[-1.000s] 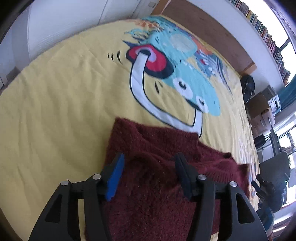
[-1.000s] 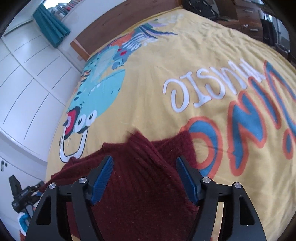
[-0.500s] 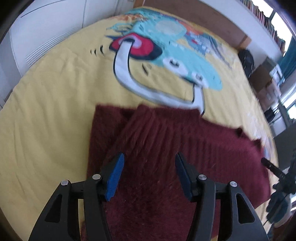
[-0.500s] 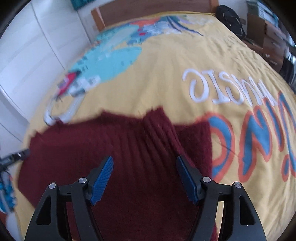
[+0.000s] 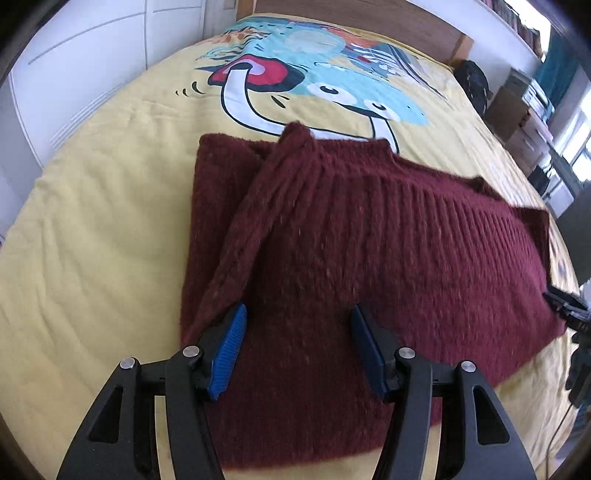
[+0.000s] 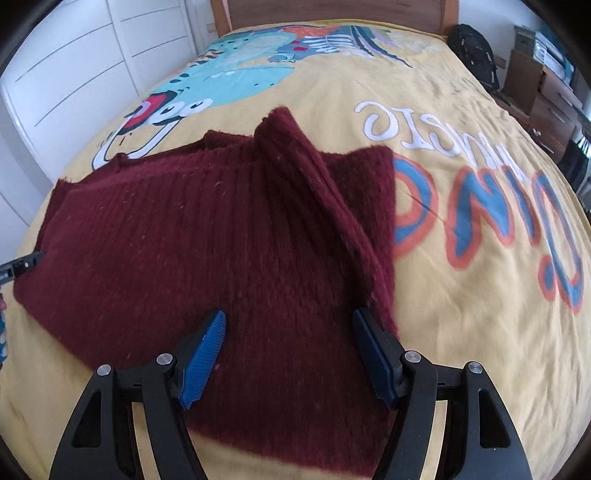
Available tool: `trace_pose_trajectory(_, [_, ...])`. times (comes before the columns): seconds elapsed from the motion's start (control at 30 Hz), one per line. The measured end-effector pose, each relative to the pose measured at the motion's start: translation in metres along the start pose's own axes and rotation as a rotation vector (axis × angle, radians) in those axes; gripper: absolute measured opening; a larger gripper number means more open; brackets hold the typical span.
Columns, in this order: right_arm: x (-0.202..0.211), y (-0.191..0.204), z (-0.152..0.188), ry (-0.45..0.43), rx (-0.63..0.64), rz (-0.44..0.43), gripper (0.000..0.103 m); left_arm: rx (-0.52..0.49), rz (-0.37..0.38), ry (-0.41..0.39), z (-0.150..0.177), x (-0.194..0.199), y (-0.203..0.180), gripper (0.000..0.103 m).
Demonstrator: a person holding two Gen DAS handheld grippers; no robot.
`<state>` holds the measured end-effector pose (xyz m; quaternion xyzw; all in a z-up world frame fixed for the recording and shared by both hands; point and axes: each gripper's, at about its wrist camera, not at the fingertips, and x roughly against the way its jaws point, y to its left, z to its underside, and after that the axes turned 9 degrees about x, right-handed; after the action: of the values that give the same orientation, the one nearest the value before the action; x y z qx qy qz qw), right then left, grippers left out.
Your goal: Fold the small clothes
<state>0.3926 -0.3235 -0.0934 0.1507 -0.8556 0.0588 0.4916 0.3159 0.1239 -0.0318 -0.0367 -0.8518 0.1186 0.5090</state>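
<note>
A dark red knitted sweater (image 5: 351, 236) lies flat on the yellow bedspread, with a sleeve folded across its body. It also shows in the right wrist view (image 6: 207, 236). My left gripper (image 5: 297, 350) is open and empty above the sweater's near left part, beside the folded sleeve (image 5: 258, 206). My right gripper (image 6: 288, 354) is open and empty above the sweater's near right part, next to the other folded sleeve (image 6: 314, 192). The tip of the other gripper shows at the right edge of the left wrist view (image 5: 565, 306).
The yellow bedspread (image 6: 461, 314) with a dinosaur print and letters covers the whole bed. A wooden headboard (image 6: 332, 11) is at the far end. White wardrobe doors (image 6: 74, 55) stand to the left. Boxes and a black bag (image 6: 476, 48) stand to the right.
Both grippers have pulled back and risen away from the sweater, so more of it is in view. Both stay open. The sweater lies still.
</note>
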Motion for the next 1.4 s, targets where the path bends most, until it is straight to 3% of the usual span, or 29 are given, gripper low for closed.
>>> trace_pose_trajectory(0.17, [0.016,-0.001,0.001,0.007,-0.007,-0.013,0.073,0.014,0.016,0.0,0.007,0.016,0.001,0.054])
trace_pose_trajectory(0.33, [0.031,0.005,-0.032,-0.075,-0.001,-0.026,0.073,-0.015,-0.001,-0.066,-0.013,0.032,-0.011,0.056])
trace_pose_trajectory(0.5, [0.005,0.01,-0.078,-0.102,0.002,-0.035,0.073,-0.02,-0.011,-0.089,-0.045,0.016,-0.024,0.056])
trace_pose_trajectory(0.63, [-0.032,-0.002,-0.091,-0.037,-0.071,-0.047,0.072,-0.015,-0.029,-0.05,-0.056,-0.01,-0.03,0.057])
trace_pose_trajectory(0.7, [-0.049,-0.01,-0.089,0.017,-0.101,-0.062,0.073,-0.018,-0.06,-0.01,-0.057,-0.029,-0.026,0.058])
trace_pose_trajectory(0.8, [-0.043,-0.014,-0.091,0.015,-0.1,-0.06,0.073,-0.021,-0.049,-0.013,-0.055,-0.035,-0.02,0.06])
trace_pose_trajectory(0.97, [-0.006,-0.002,-0.084,-0.041,-0.041,-0.014,0.073,0.001,-0.007,-0.05,-0.051,-0.009,-0.016,0.06])
trace_pose_trajectory(1.07, [0.015,0.016,-0.066,-0.068,0.001,-0.029,0.073,0.006,0.01,-0.08,-0.038,0.013,-0.013,0.061])
trace_pose_trajectory(1.2, [0.017,0.03,-0.029,-0.03,0.031,0.005,0.073,0.024,0.002,-0.073,-0.014,0.021,-0.003,0.062])
trace_pose_trajectory(1.4, [0.011,0.017,0.003,0.013,-0.055,-0.008,0.073,0.004,-0.015,-0.033,0.009,0.02,-0.004,0.062])
